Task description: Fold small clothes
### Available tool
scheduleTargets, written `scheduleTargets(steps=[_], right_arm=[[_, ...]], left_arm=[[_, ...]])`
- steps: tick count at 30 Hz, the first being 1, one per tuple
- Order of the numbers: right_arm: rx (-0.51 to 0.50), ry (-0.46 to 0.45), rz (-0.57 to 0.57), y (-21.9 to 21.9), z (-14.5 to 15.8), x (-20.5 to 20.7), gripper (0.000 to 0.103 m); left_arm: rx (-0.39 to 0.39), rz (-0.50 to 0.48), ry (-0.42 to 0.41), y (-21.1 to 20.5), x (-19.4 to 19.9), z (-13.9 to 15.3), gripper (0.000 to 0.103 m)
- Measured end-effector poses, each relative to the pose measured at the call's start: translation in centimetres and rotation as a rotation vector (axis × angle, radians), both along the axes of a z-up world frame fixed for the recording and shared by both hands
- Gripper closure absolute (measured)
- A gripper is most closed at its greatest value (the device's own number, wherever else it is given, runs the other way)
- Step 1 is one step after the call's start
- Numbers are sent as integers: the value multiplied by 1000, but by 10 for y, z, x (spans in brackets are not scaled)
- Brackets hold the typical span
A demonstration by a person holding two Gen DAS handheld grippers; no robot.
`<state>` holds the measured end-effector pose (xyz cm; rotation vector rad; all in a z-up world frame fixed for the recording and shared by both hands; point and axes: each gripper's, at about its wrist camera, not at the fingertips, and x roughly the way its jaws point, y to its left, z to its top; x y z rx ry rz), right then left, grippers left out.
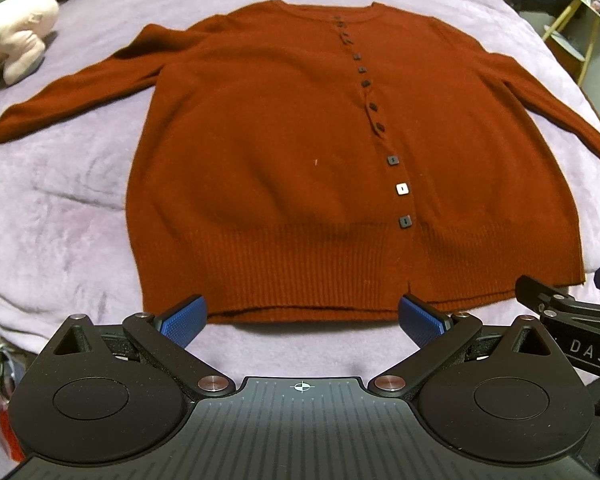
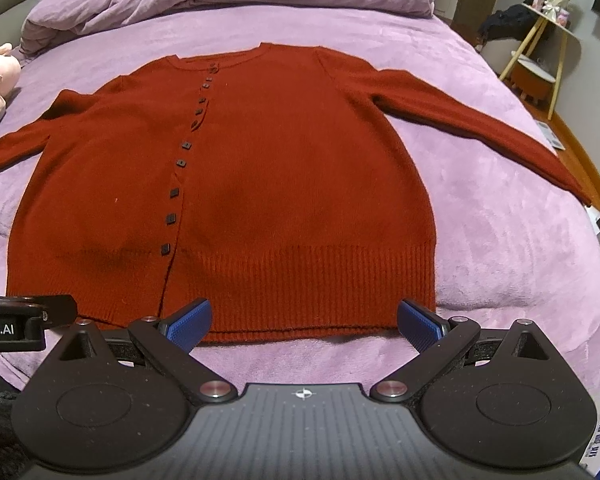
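Nothing folded yet: the cardigan [image 1: 300, 152] lies flat and buttoned on the bed [image 1: 60, 208], sleeves out at 9 and 3 o'clock. Left tool [image 1: 302, 320] and right tool [image 2: 304, 322] hover spread at its hem.

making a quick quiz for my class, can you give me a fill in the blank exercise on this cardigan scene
1. The cardigan lies flat on a bed cover whose colour is ____.
2. Both sleeves of the cardigan are spread ____, not folded in.
3. The left claw and the right claw are both ____ and hold nothing.
4. The stuffed toy near the far left of the bed is ____ in colour.

Missing words: purple; outward; open; pink
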<state>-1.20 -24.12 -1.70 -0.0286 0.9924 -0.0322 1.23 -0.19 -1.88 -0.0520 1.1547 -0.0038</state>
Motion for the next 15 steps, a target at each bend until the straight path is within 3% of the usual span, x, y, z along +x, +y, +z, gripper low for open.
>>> scheduleTargets(steps=[11, 15], right_arm=[[99, 53, -9, -15, -19, 12, 4], [213, 46, -2, -33, -27, 18, 4]], left_arm=[[-6, -39, 37, -4, 21, -13, 0], [-44, -51, 5, -2, 34, -14, 0]])
